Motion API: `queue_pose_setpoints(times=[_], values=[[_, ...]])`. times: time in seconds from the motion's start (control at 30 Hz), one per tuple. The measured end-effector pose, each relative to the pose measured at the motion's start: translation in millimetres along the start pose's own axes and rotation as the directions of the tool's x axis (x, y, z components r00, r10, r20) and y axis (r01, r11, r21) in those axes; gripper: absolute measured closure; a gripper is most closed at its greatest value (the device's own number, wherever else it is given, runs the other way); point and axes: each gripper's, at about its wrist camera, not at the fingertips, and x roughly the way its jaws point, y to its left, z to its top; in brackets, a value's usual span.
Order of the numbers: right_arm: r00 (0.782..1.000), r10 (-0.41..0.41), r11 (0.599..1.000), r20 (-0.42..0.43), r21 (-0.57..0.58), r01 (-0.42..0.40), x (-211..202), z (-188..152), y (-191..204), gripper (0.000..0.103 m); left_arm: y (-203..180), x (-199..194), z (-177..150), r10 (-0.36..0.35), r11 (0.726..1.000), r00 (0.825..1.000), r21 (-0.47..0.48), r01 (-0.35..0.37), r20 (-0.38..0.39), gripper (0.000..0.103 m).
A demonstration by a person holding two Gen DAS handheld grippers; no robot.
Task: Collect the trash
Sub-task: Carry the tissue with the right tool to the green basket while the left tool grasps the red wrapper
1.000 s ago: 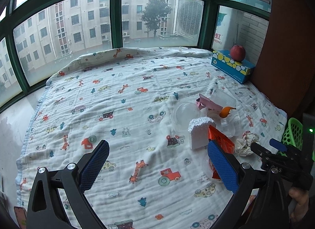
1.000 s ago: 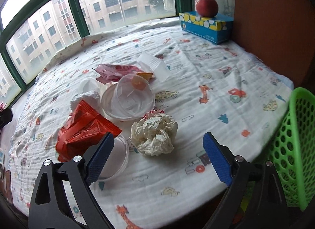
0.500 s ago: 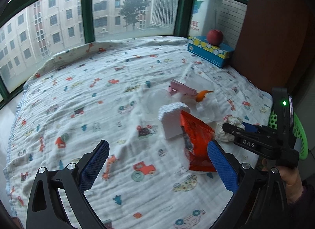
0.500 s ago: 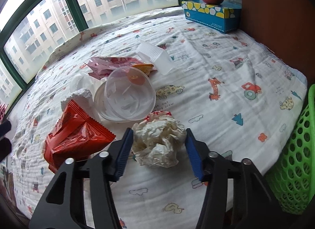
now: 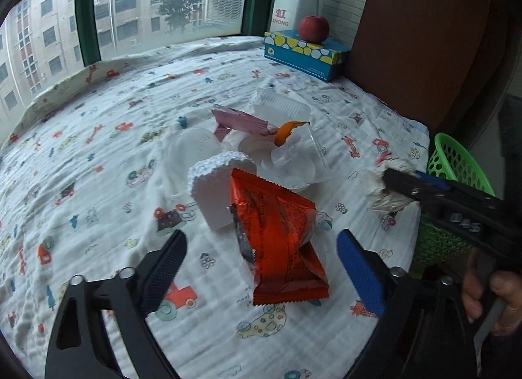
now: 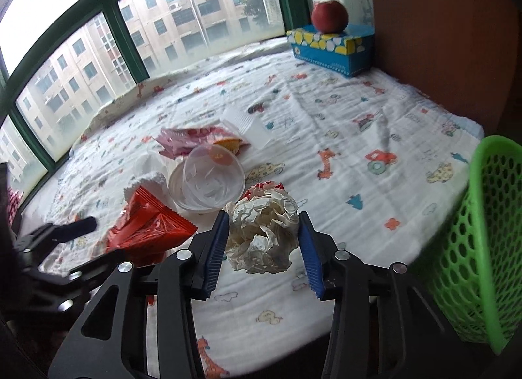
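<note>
A: Where is the crumpled paper ball [image 6: 262, 235] now?

B: It sits between the two blue pads of the right gripper [image 6: 261, 242]. The jaws have just been closing, and both pads press on the sides of the ball, so the gripper is clamped on it. In the left wrist view the ball appears blurred at the tip of that gripper, just beside the green basket [image 6: 479, 232].

A: And the left gripper [image 5: 261, 255]?

B: Its jaws stand wide apart, though they have just been closing a little. The red snack wrapper [image 5: 277, 242] lies between the fingers, but the pads do not touch it. The wrapper rests on the printed cloth [image 5: 98, 157], left of the paper ball.

A: What lies around the paper ball?

B: Just behind it there is a clear plastic cup [image 6: 212, 180] on its side. Left of the cup, against the red wrapper, stands a white foam piece [image 5: 215, 193]. Farther behind the cup are a pink wrapper [image 6: 186, 141], a bit of orange peel [image 5: 284, 131] and a clear plastic tray [image 6: 248, 124].

A: And far from the ball?

B: A blue tissue box [image 6: 329, 49] with a red apple [image 6: 329, 17] on top stands at the far corner of the cloth, near the window [image 6: 130, 39]. A hand [image 5: 492, 300] holds the handle of the right gripper.
</note>
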Motion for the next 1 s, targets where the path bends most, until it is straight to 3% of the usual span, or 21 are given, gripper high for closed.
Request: queue_pose_setpoints(times=[0.27, 0.53, 0.63, 1.0], values=[[0.996, -0.036, 0.999, 0.081, 0.022, 0.034, -51.2, -6.4, -14.6, 0.060, 1.1, 19.7, 0.9, -0.005, 1.000, 1.000, 0.012, 0.005, -0.031, 0.031], [0.990, -0.092, 0.995, 0.108, 0.058, 0.086, -79.5, -19.6, -32.6, 0.060, -3.3, 16.0, 0.6, -0.046, 0.998, 0.999, 0.034, 0.046, -0.022, 0.065], [0.987, -0.112, 0.992, 0.117, 0.074, 0.104, -87.9, -22.8, -39.1, 0.060, -5.4, 9.1, 0.8, -0.062, 0.997, 0.998, 0.036, 0.063, -0.010, 0.071], [0.964, -0.216, 0.969, 0.153, 0.151, 0.194, -120.8, -32.2, -82.1, 0.060, -23.2, -38.2, 11.3, -0.110, 0.991, 0.992, 0.088, 0.105, 0.061, 0.075]])
